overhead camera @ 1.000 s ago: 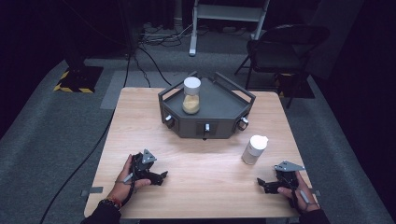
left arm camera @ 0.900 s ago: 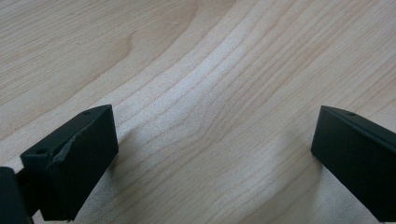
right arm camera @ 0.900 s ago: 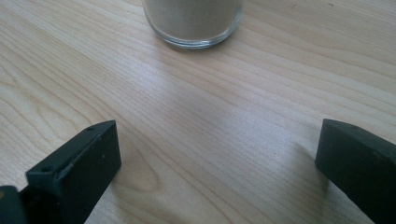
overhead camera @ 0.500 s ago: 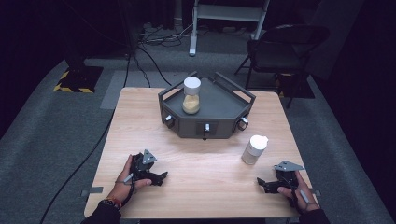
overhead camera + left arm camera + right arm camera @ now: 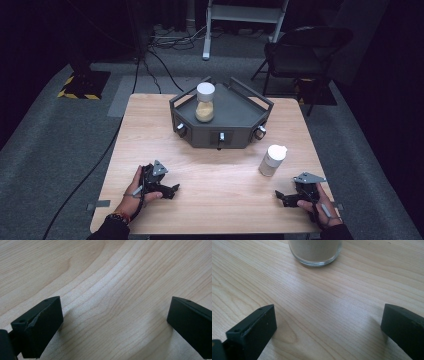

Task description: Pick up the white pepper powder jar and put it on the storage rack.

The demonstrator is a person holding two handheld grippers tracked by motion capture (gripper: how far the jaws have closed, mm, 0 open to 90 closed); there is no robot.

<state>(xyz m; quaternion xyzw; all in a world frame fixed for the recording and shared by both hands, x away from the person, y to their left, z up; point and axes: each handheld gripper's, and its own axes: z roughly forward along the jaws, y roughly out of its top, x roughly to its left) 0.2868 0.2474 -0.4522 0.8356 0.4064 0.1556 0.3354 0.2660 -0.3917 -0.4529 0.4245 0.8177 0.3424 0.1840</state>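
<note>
A person's left hand [image 5: 134, 192] rests a black two-jaw left gripper [image 5: 170, 190] on the pale wooden worktop [image 5: 215, 175] near its front left corner; seen from the left gripper view, its fingers [image 5: 40, 325] stand wide apart with nothing but bare wood grain between them. Toward the back of the worktop sits a dark grey, angular metal tray with knobs along its front face [image 5: 220, 132], and on its left part stands upright a clear glass jar with a white lid, partly filled with tan powder [image 5: 205, 102]. To the right of the tray's front, directly on the wood, stands a second clear glass jar with a white lid, holding pale powder [image 5: 272, 160]. Near it, at the front right corner, the right hand [image 5: 320, 210] holds the black right gripper [image 5: 280, 196] down on the worktop. Its fingers [image 5: 254, 330] are likewise spread wide and hold nothing, and the pale jar's glass base [image 5: 315, 251] stands apart just ahead of them.
</note>
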